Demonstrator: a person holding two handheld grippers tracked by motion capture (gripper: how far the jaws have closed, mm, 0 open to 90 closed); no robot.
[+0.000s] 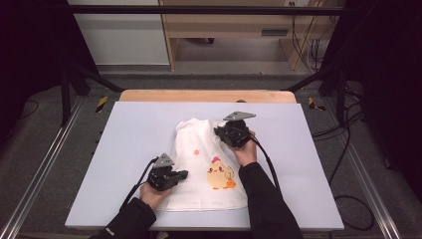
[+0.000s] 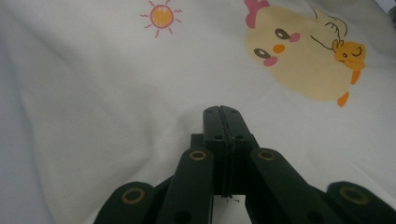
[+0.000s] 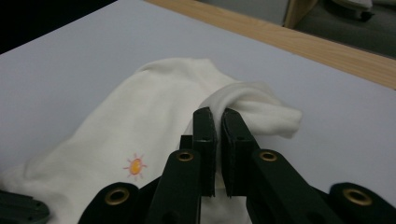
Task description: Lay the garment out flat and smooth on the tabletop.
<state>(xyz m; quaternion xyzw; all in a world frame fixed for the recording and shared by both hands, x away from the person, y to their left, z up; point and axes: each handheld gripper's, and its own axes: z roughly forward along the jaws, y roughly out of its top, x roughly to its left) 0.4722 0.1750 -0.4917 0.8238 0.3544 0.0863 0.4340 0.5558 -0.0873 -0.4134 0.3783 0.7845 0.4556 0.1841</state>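
grey floor (image 1: 45, 149), wooden shelf (image 1: 234, 27), black curtains (image 1: 30, 45)

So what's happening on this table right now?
A person is handling a small white shirt with a chick print on a pale blue mat. The left gripper is shut, its jaws pressed together at the shirt's near left side. The right gripper is shut on a bunched fold of the shirt's far right part, lifting it off the mat.

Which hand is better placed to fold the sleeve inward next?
Right: the right gripper is shut on the raised sleeve of the cream cotton chick-print shirt; the left gripper pins its near edge.
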